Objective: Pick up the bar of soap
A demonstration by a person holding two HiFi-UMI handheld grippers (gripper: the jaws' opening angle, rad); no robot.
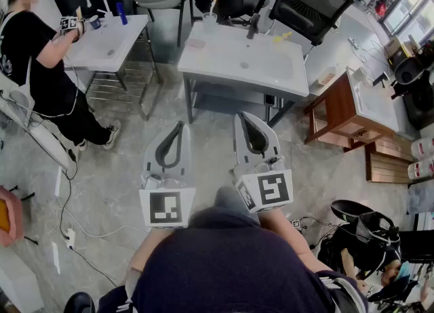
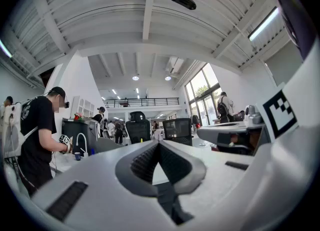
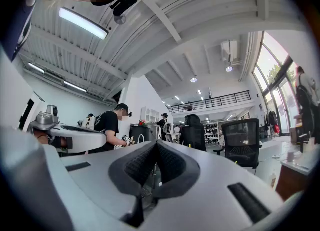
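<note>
– Where is the bar of soap (image 1: 196, 44)?

– On the white washbasin (image 1: 230, 68), at the far left corner of its top. It shows only as a pale pink flat block, too small for me to be sure of more. It lies left of the dark faucet (image 1: 253, 27) and just in front of the cup (image 1: 209, 19) that holds a yellow brush.

– And the grippers?

– Both are well short of the washbasin, on its near side, over the floor and close to the holder's body. The left gripper (image 1: 180, 124) is clenched: its ribbed pads meet at the tips, with nothing between them. The right gripper (image 1: 242, 114) is the same, tips pressed together and empty. The two sit side by side, apart, both pointing toward the washbasin.

– What else is around the washbasin?

– Behind it, at its far right, is a black office chair (image 1: 315, 0). To its right is a wooden stand (image 1: 338, 112) with a white top. To its left is a smaller basin (image 1: 108, 46), where a person (image 1: 34, 54) in a black shirt works with a gripper of their own.

– Does anything touch the soap?

– No, it lies alone on the top, well apart from both grippers.
</note>
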